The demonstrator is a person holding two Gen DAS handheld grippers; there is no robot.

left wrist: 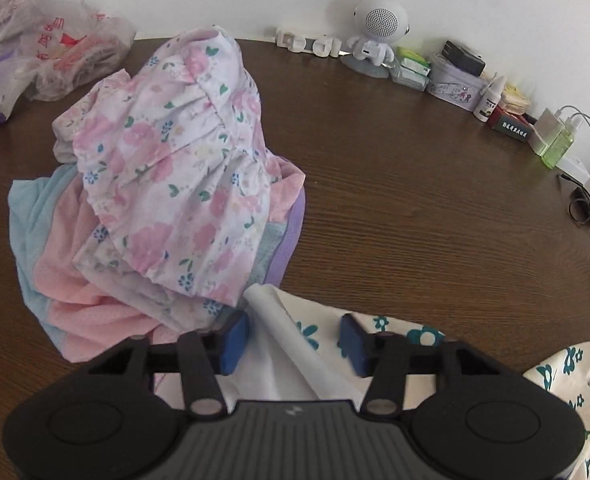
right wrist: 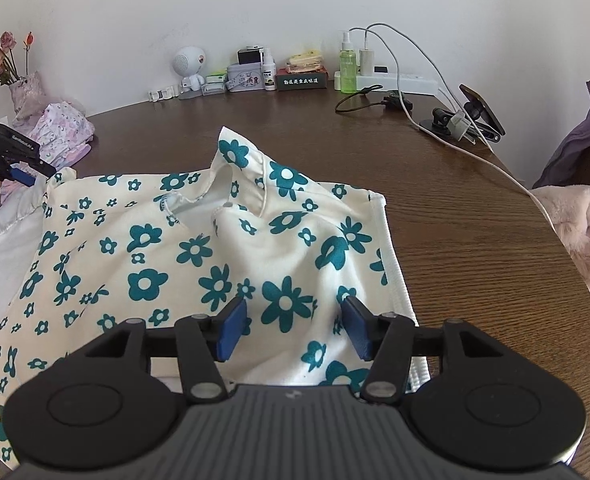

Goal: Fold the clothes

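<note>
A cream garment with teal flowers (right wrist: 199,248) lies spread on the brown table, collar toward the wall. My right gripper (right wrist: 293,330) is open just above its near right part, pads apart, holding nothing. My left gripper (left wrist: 295,340) is open over the garment's left edge (left wrist: 291,332), where the white inside of the cloth shows between the pads. The left gripper also shows at the far left of the right wrist view (right wrist: 23,172). A pile of other clothes, topped by a pink floral piece (left wrist: 175,168), lies beyond the left gripper.
Along the wall stand a white robot-shaped speaker (right wrist: 189,68), tins and small boxes (right wrist: 247,76), a green bottle (right wrist: 348,66) and a power strip with cables (right wrist: 399,80). Plastic bags (left wrist: 55,60) lie back left. A fluffy pink garment (right wrist: 583,232) sits at the table's right edge.
</note>
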